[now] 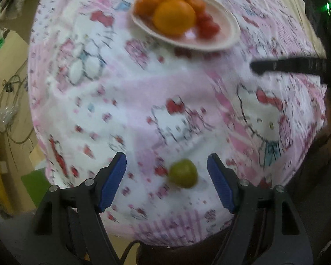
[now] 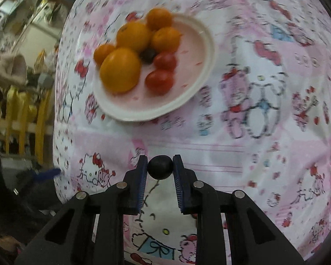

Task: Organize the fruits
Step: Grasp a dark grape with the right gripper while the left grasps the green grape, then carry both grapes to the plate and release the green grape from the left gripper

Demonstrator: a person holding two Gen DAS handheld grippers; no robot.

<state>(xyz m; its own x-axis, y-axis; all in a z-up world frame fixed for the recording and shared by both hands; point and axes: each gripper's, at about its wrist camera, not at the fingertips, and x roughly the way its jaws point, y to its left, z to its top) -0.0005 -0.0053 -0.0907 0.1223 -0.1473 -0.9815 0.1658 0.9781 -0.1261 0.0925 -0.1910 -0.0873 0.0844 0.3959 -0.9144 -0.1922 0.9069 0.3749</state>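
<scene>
On your plate (image 2: 200,84) you can count five orange fruits: two large ones (image 2: 120,69) and three smaller (image 2: 165,38). Beside them lie two red cherry tomatoes (image 2: 159,81) and one dark round fruit (image 2: 147,55) tucked between the oranges and the tomatoes. That makes eight pieces on the plate. Off the plate you have two more: a dark berry (image 2: 160,167) and a green fruit (image 1: 183,172).

Your right gripper (image 2: 160,170) is clenched on the dark berry, its blue fingers (image 2: 141,176) pressing it from both sides above the patterned cloth (image 2: 264,132) that covers the counter. The berry is matte, nearly black and round. The plate sits well ahead of it, up and to the left in the right wrist view.

Your left gripper (image 1: 166,181) is released, fingers (image 1: 112,181) spread wide. The green fruit lies on the cloth between them, nearer the right finger and touching neither. It is small, round and yellowish green, smeared by motion blur, so you cannot make out its skin or a stem.

In the left wrist view the plate is blurred too; the tomatoes merge into one red patch and the dark fruit is hidden. A black finger (image 1: 286,65) of the other gripper pokes in from the right edge, its body cut off.
</scene>
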